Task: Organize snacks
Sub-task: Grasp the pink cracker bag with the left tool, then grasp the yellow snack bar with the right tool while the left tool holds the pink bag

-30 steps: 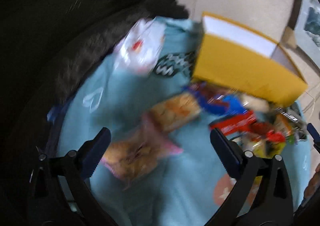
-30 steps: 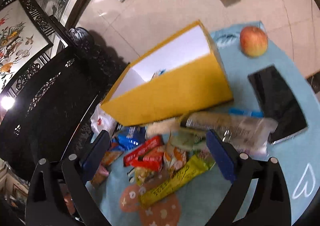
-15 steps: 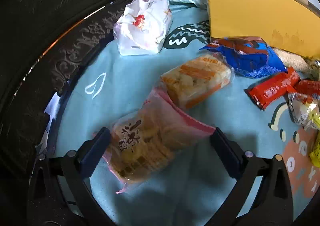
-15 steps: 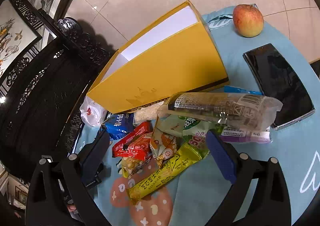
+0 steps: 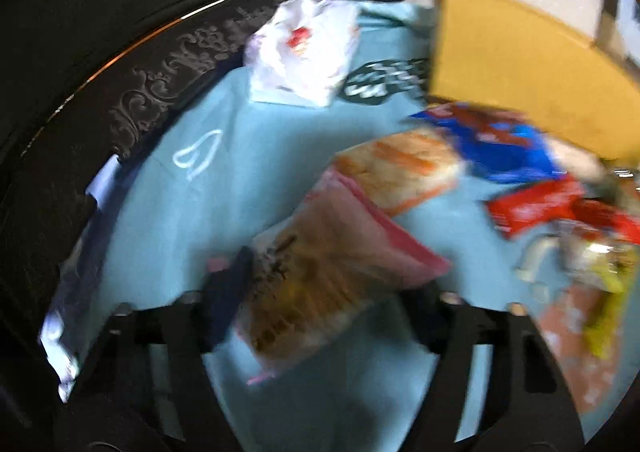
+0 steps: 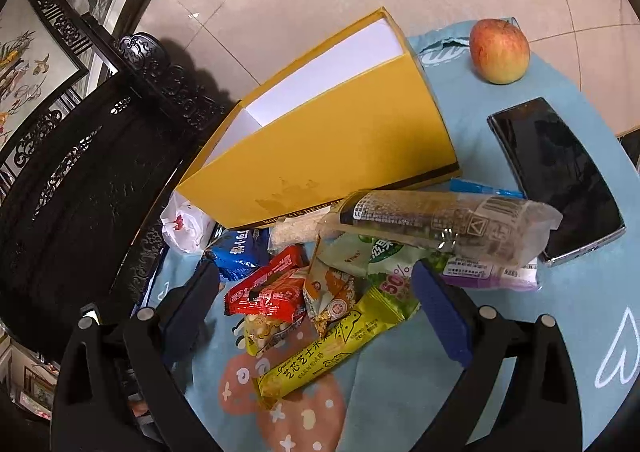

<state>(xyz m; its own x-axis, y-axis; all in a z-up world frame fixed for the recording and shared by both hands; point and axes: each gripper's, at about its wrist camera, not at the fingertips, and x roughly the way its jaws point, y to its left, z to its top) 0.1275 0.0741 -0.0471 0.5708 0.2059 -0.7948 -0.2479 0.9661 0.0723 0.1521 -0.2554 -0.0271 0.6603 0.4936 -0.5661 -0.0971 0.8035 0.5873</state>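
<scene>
A pink-edged cookie bag (image 5: 328,264) lies on the light blue cloth (image 5: 240,180) between the fingers of my left gripper (image 5: 324,296). Its jaws are closing, and both pads touch the bag's sides. Just beyond it lie an orange cracker pack (image 5: 400,172) and a blue pack (image 5: 504,148). The open yellow box (image 6: 328,144) stands at the back. My right gripper (image 6: 316,292) hovers open over the snack pile, with red bars (image 6: 268,292) and a yellow bar (image 6: 332,352) below it. Nothing is held there.
A white plastic bag (image 5: 304,48) sits at the cloth's far left by the dark carved wooden furniture (image 6: 80,172). A long clear pack (image 6: 440,220) lies before the box. An apple (image 6: 500,52) and a black phone (image 6: 560,176) rest to the right.
My left gripper sank toward the pink cookie bag and its fingers closed in from wide apart onto the bag's sides. The right gripper stayed open and moved hardly at all.
</scene>
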